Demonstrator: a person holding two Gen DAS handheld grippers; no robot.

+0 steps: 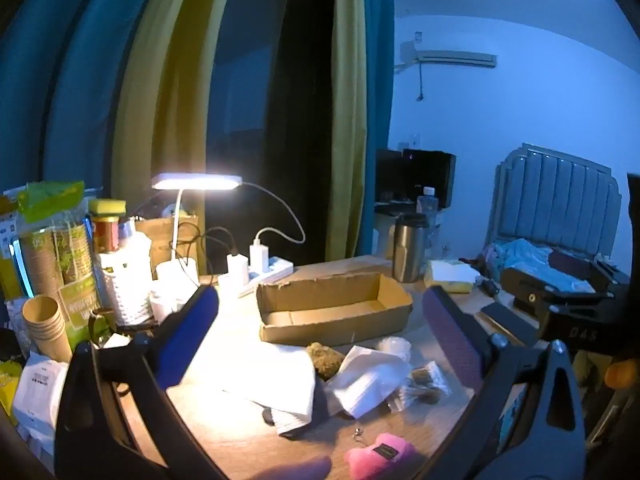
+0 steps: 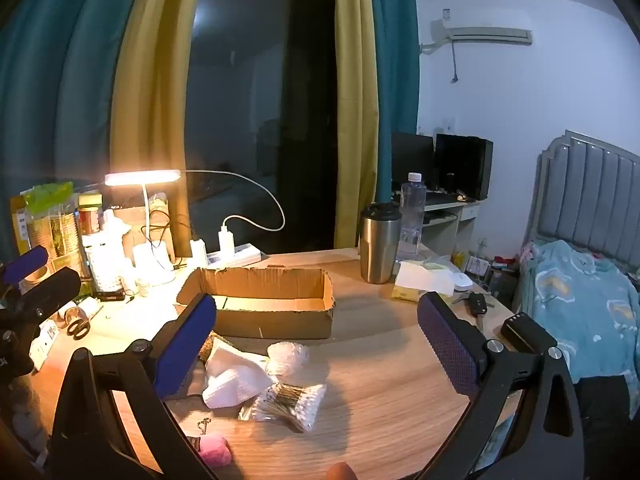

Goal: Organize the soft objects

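Both of your tongs stand wide and empty: the left gripper (image 1: 320, 320) and the right gripper (image 2: 316, 332) hang above the wooden desk (image 2: 400, 380), tipped slightly down, with nothing between the pads. The soft things lie in a loose heap in front of the empty cardboard box (image 2: 272, 312), which looks like the natural place for them, though that is a judgement. In the heap you have a pink plush keychain (image 1: 380, 456) nearest you, folded white foam sheets (image 1: 368, 380), a flat white sheet (image 1: 256, 368) under the lamp glare, a brownish-green scrubby lump (image 1: 326, 358), a wad of bubble wrap (image 2: 288, 356) and a bag of cotton swabs (image 2: 288, 400). Start with whatever lies clear of its neighbours; from the right wrist view the bubble wrap and the swab bag look easiest for the right gripper. Come down with the pads straddling the piece, close gently so you compress it without dragging the foam beside it, and lift straight up before crossing the box wall. Keep clear of the steel tumbler (image 2: 380, 244) and the desk lamp (image 2: 142, 178) with its cable.
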